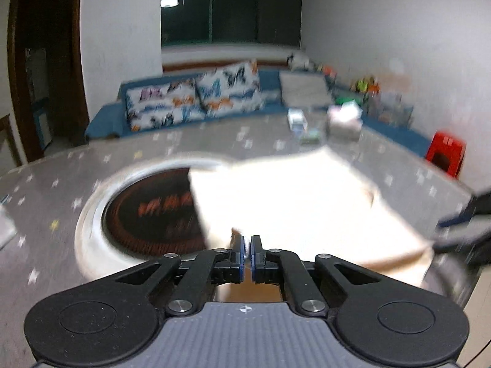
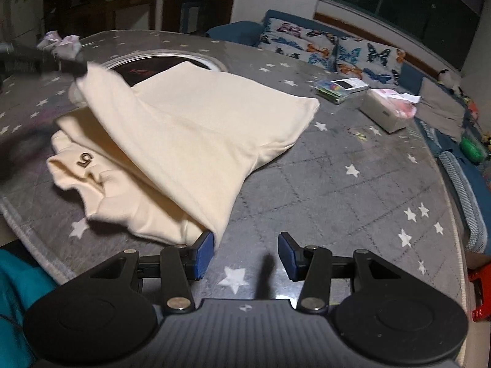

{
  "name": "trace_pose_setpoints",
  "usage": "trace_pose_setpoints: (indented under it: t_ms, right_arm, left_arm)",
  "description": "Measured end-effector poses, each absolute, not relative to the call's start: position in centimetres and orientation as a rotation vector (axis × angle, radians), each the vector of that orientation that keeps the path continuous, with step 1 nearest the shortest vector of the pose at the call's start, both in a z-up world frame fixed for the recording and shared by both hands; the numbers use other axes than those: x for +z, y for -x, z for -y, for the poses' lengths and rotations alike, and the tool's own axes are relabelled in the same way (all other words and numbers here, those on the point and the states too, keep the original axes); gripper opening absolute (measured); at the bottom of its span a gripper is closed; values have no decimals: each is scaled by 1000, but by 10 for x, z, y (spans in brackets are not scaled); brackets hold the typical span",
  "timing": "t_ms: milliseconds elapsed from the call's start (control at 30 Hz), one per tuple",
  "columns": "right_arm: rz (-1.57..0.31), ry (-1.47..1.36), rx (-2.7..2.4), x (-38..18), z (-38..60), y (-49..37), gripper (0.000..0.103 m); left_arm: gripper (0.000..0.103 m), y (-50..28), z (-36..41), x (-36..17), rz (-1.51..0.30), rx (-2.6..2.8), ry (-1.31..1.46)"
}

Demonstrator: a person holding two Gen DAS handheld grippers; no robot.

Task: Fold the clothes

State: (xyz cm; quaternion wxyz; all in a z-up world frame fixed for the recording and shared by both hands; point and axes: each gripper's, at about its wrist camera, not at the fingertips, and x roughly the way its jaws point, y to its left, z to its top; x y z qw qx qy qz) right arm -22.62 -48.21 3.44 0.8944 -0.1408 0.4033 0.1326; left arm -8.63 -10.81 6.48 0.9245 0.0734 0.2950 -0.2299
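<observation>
Lying across the star-printed grey table cover [image 2: 337, 190], the cream garment [image 2: 196, 141] runs its long axis from just ahead of the right gripper [image 2: 244, 256] diagonally away to the upper left, toward the left gripper [image 2: 75, 67]. Its top layer is lifted at that far-left corner, forming a sloped flap over the lower folds. A hem edge faces away to the right, toward the sofa. Beneath the flap, on the left, a lower fold shows a small dark "5" mark [image 2: 84, 160], seen upside down from this side.

The right gripper is spread wide, its blue pads apart and holding nothing. The left pad [image 2: 205, 253] sits right against the near corner of the cloth; whether it touches is hard to tell. The right pad is over bare table cover.

In the left wrist view, which is blurred, the left gripper [image 1: 247, 245] has its fingers pressed almost together with a bit of cream fabric pinched at the tips. The garment [image 1: 294, 208] spreads ahead and to the right of it. Ahead to the left is a round recessed heater well [image 1: 92, 214] set in the table, partly covered by the cloth.

Further off, ahead and right of the right gripper, a clear box [image 2: 333, 90] holds small colourful items, with a white flat device [image 2: 353, 85] just behind it. Beside these stands a tissue box [image 2: 385, 113] with pink and white contents sticking out. Butterfly-print cushions [image 2: 331, 50] rest on the blue sofa [image 2: 239, 29] behind the table.
</observation>
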Motion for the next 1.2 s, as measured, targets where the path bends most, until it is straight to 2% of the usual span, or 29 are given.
trace_pose_setpoints:
  t_ms: [67, 267, 333, 500, 633, 800, 1067, 1200]
  right_arm:
    - [-834, 288, 295, 40, 483, 226, 47]
    - [-789, 270, 343, 57, 483, 209, 44]
    - [-780, 259, 358, 57, 480, 196, 39]
    - [-759, 230, 406, 52, 465, 167, 36]
    - [-761, 220, 425, 40, 453, 150, 36]
    - [-791, 192, 415, 26, 457, 140, 34]
    - [-770, 195, 420, 35, 457, 140, 34]
    - [-791, 193, 412, 27, 457, 134, 34]
  left_arm:
    - [8, 86, 102, 54, -651, -462, -159]
    - [8, 83, 94, 55, -663, -461, -139]
    - [8, 80, 103, 60, -647, -493, -140]
    - [8, 64, 132, 57, -657, -590, -112]
    - [9, 48, 147, 44, -706, -603, -98]
    - [8, 37, 130, 34, -736, -478, -55]
    - [9, 43, 125, 48, -678, -541, -42]
    - [8, 26, 128, 33, -744, -497, -35]
